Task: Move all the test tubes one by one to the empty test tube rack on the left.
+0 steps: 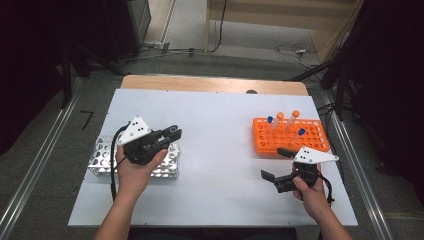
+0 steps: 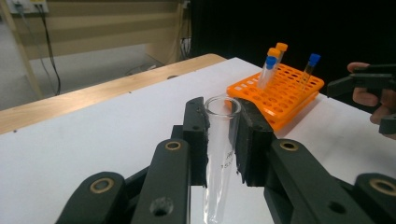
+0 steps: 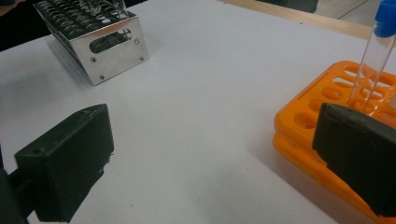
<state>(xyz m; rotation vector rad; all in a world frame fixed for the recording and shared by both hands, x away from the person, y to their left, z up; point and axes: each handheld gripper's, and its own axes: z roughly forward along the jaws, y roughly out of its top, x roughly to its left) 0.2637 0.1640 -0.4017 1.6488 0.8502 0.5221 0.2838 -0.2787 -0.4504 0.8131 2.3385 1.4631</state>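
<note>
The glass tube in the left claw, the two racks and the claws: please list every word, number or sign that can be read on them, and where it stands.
Glass tube, held in the left claw: faint grey print on its wall, too blurred to read.
Orange rack: no writing visible.
Metal rack: no writing visible.
Right claw: no writing visible.

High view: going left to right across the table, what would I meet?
Metal rack → left hand-held gripper, holding a clear tube → right hand-held gripper, open → orange rack with capped tubes.
</note>
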